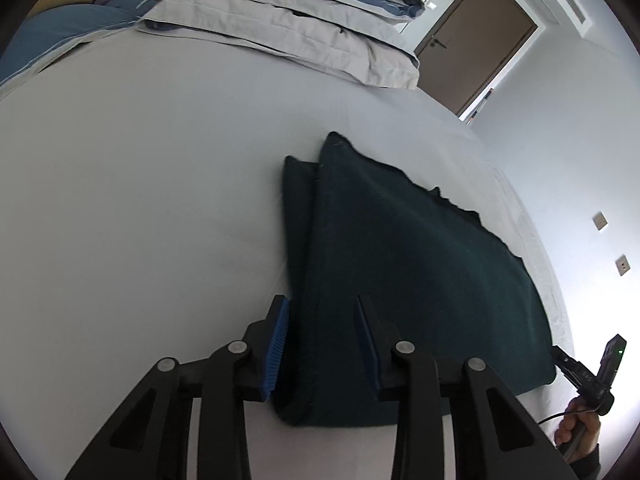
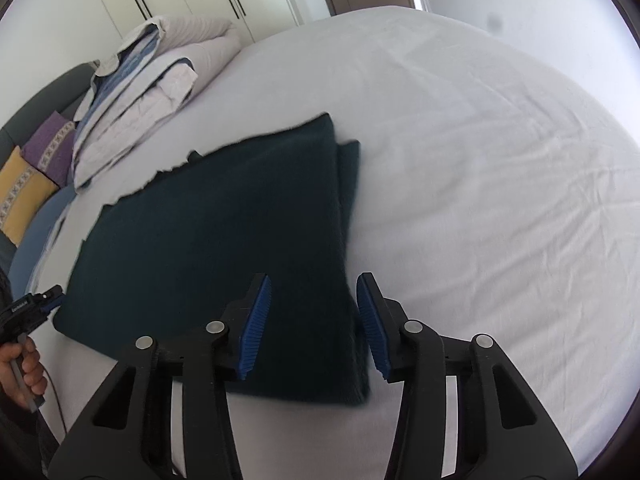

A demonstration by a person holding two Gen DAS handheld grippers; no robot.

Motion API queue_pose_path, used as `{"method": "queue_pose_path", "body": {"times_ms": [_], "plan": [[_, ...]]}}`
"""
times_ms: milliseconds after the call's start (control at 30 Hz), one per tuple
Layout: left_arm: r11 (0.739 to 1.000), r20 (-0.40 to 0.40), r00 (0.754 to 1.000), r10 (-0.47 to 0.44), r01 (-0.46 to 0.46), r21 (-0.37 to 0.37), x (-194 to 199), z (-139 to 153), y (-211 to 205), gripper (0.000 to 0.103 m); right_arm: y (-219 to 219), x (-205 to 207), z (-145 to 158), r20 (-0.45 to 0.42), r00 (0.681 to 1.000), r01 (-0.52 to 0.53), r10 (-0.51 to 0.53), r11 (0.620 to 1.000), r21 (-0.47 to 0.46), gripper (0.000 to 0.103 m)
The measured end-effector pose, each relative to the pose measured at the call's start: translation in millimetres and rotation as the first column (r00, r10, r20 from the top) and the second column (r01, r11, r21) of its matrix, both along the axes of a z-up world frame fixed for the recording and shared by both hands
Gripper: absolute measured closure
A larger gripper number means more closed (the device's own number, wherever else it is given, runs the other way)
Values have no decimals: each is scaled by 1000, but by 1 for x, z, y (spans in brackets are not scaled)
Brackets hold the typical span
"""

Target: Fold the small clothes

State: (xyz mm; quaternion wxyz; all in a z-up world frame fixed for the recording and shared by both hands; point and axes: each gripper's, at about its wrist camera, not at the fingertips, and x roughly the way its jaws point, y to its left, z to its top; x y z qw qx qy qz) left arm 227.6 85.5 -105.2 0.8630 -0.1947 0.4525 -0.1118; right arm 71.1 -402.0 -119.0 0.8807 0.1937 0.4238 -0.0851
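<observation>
1. Two views, left wrist first: the left gripper (image 1: pixel 322 344) hangs over the near left corner of the dark cloth (image 1: pixel 400 272), which lies folded on the bed (image 1: pixel 140 200). Its jaws stand partly apart with cloth showing between them, yet the pads do not seem to press on it, so it appears to hold nothing.
2. In the same view a lower layer juts out along the cloth's left edge, and the far edge is ragged. The right gripper (image 1: pixel 560 358) shows small at the cloth's right corner.
3. Right wrist view: the right gripper (image 2: pixel 314 320) hovers over the near right corner of the cloth (image 2: pixel 208 232), jaws partly apart, pads clear of the fabric, empty by the look of it.
4. Here too an under-layer peeks out along the right edge. A hand (image 2: pixel 24 372) holds the left gripper (image 2: pixel 50 298) at the far left corner.
5. For the next fold, I judge it best to pinch all layers at both near corners together, lift evenly, and lay the edge square so the stray layers are covered.
6. The quilt (image 2: pixel 132 92) is well apart and no hindrance.
</observation>
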Motion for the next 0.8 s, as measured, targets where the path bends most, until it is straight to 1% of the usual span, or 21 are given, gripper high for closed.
{"method": "queue_pose_path", "body": {"times_ms": [67,133,167,233,300,367,400,467,500,533,633,800], "plan": [[1000,1,1000,9,-9,13,-4,-4,3,67,-3,-10,-1,2,1000,6,-6,1000,18,63],[1000,-3,1000,3,-3,8,-9,-7,4,67,-5,-19,-3,-3,1000,0,0,1000,24,63],[1000,5,1000,-1,1,5,-10,-8,3,67,-4,-20,-4,-11,1000,-3,3,1000,20,63],[1000,23,1000,-6,6,23,-14,-7,1,68,-2,-22,-4,-14,1000,-1,1,1000,1,63],[999,32,999,-5,4,33,-14,-6,-1,85,-2,-19,-4,-14,1000,-4,5,1000,11,63],[1000,38,999,-17,16,26,-14,-5,-2,95,-3,-21,-6,-24,1000,4,-4,1000,11,63],[999,44,999,-18,16,38,-15,-3,-3,95,-5,-19,-6,-26,1000,3,-3,1000,16,63],[998,61,998,-27,23,60,-17,-1,-6,95,-7,-20,-7,-27,1000,7,-7,1000,20,68],[997,66,997,-27,22,68,-18,0,-7,95,-7,-18,-7,-31,1000,5,-4,1000,17,83],[997,69,997,-27,22,73,-19,0,-8,96,-7,-16,-6,-36,999,5,-5,1000,5,90],[995,81,996,-22,14,97,-21,1,-9,96,-7,-18,0,-31,999,10,-11,1000,-26,94],[990,108,994,-24,9,139,-25,6,-12,96,-5,-18,7,-28,1000,-3,1,998,-70,98]]}}
